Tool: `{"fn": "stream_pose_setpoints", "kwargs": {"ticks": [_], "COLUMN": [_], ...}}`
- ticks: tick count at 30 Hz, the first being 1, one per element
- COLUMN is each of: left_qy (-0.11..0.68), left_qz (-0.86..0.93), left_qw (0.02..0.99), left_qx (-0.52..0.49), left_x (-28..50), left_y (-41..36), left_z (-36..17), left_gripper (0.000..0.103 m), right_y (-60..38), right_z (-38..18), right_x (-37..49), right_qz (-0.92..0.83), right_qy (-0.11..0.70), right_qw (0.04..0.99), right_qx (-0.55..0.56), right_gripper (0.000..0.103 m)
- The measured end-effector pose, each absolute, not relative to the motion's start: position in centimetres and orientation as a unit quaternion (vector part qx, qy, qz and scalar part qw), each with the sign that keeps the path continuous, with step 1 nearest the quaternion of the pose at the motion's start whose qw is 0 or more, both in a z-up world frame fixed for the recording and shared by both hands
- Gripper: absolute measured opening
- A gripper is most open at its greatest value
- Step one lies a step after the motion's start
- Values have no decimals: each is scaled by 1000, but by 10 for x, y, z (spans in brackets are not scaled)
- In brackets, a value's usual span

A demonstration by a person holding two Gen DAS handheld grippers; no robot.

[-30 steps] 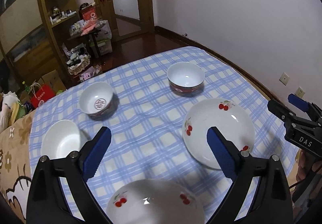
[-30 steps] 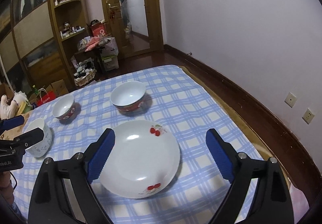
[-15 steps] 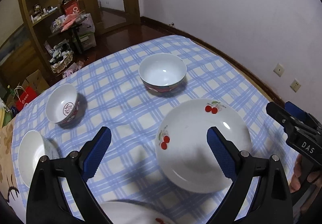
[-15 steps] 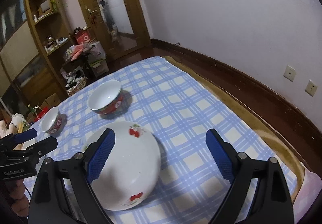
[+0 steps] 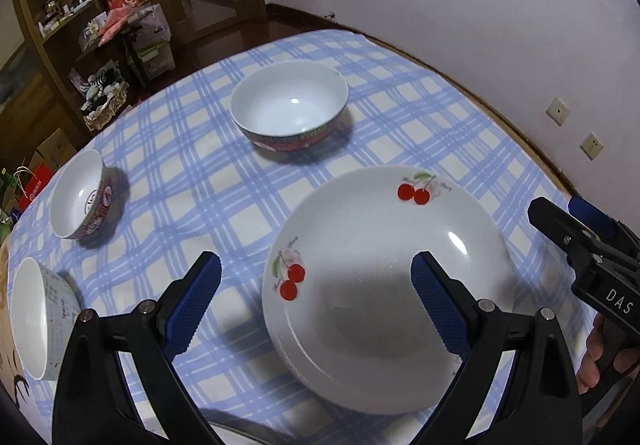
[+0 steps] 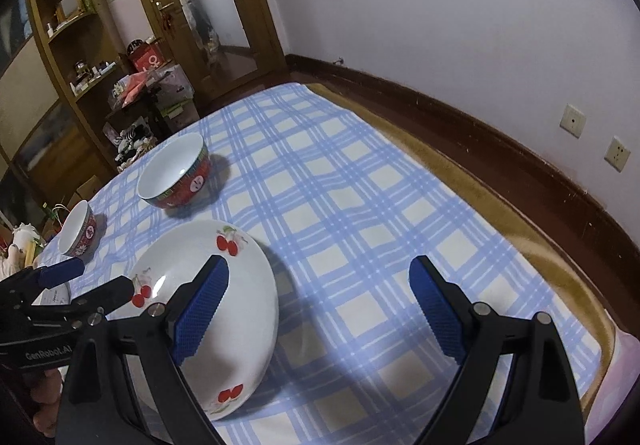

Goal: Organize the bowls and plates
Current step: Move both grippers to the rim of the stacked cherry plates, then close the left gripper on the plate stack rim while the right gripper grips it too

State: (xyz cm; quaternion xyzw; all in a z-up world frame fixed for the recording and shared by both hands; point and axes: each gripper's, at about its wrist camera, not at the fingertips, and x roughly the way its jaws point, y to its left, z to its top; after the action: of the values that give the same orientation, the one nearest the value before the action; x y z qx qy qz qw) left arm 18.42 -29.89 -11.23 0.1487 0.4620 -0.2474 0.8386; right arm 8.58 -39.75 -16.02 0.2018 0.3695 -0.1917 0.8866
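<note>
Nearing the cherry plate point(image 5: 384, 285), left tongs point(image 5: 316, 301) now closer, spread wide

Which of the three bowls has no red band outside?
The white bowl at the table's near left edge; its outside is pale with small print, while the large bowl and small bowl have red bands.

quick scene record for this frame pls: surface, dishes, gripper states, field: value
surface: blue checked tablecloth
plate: cherry plate, near edge, between the two grippers
large bowl: red-banded bowl, beyond the plate, upright
small bowl: small red-patterned bowl, left of the plate
white bowl: white bowl, far left
left gripper: open, holding nothing
right gripper: open, holding nothing
</note>
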Motion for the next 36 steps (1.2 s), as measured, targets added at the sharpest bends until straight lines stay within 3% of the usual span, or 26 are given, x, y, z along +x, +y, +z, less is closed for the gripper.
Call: {"fn": "stream_pose_setpoints", "kwargs": {"ticks": [17, 30, 36], "left_qy": [500, 475, 494], "left_qz": [-256, -234, -208], "left_qw": [810, 829, 828], "left_qx": [171, 180, 163], "left_x": [182, 182, 199], "left_y": [-321, -306, -291], "left_z": [-154, -134, -137], "left_gripper": [94, 94, 94], "right_y": [-405, -396, -392], "right_z": [-191, -192, -194], "right_x": [98, 104, 106], "right_qz": [-188, -172, -160], "right_qy": [413, 414, 422], "right_qw": [862, 866, 865], "right_qx": [226, 221, 220], "right_gripper": [96, 96, 81]}}
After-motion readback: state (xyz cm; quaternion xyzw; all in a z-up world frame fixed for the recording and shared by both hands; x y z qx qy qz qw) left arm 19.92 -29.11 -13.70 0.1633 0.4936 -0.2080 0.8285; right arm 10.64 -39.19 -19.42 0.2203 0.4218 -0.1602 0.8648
